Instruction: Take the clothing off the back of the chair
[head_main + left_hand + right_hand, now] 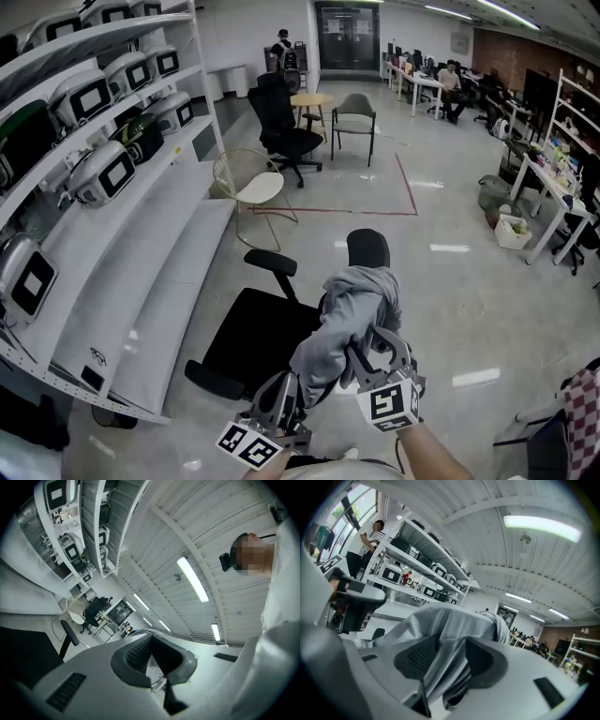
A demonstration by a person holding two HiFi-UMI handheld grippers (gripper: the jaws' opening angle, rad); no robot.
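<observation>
A soft, matt grey cloth garment (354, 309) on a black chair (258, 333) with smooth plastic armrests (271, 261); the floor (450, 281) gleams glossy.

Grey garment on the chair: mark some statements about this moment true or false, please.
1. The grey garment is draped over the back of the black office chair. True.
2. The garment covers the chair's headrest. False: the headrest shows bare above the garment.
3. Grey fabric hangs between the jaws of the right tool, which stand apart. True.
4. The shelves at the left hold folded clothes. False: their upper levels hold white devices with dark screens, and no clothes show there.
</observation>
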